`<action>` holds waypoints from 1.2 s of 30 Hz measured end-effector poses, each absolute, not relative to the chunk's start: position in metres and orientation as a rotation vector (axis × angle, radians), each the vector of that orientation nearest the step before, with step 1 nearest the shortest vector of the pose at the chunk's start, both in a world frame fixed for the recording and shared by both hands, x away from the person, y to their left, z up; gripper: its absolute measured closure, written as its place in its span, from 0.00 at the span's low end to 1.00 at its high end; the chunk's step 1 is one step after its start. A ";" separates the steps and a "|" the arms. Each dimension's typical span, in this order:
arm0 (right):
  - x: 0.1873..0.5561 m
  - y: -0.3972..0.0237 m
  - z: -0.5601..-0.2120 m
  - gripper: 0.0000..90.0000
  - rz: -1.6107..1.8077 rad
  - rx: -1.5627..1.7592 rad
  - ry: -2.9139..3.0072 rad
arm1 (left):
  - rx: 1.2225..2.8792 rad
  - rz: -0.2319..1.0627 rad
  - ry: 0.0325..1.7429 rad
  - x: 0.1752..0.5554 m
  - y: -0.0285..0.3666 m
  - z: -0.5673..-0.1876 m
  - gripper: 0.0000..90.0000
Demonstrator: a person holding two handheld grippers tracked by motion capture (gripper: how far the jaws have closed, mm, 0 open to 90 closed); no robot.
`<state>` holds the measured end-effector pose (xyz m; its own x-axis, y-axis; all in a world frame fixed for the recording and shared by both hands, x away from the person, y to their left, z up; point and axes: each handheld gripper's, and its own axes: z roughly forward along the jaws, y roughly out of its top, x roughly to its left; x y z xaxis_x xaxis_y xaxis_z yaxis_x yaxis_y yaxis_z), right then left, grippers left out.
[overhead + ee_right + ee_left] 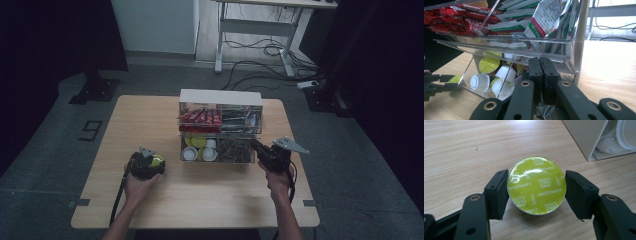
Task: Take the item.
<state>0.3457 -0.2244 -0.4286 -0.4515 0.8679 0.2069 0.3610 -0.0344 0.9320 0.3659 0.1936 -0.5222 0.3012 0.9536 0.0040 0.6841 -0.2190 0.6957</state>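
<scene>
1. I see a rectangular table with a light wood-grain top [150, 125], standing on a grey floor [45, 150].
2. On the table's far middle stands a clear acrylic two-tier organiser with a white back [220, 95]. Its upper tier holds red sachets on the left and green-and-white sachets on the right; its lower drawer holds white and yellow-green capsules.
3. Near the table's front left, just beside the organiser's lower drawer, I see a round coffee capsule with a yellow-green foil lid printed "Cappuccino" [537, 185]. It rests on the wood, lid up.
4. The rest of the tabletop is bare wood.
</scene>
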 end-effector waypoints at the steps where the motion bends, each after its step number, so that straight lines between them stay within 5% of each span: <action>1: 0.346 -0.224 -0.429 0.97 1.498 1.289 1.800 | 1.983 0.592 1.453 0.366 0.194 -0.522 0.42; 22: 0.345 -0.223 -0.429 0.96 1.494 1.290 1.803 | 1.916 0.582 1.414 0.354 0.200 -0.508 0.33; 36: 0.347 -0.226 -0.436 0.94 1.452 1.331 1.808 | 1.914 0.566 1.354 0.311 0.212 -0.508 0.33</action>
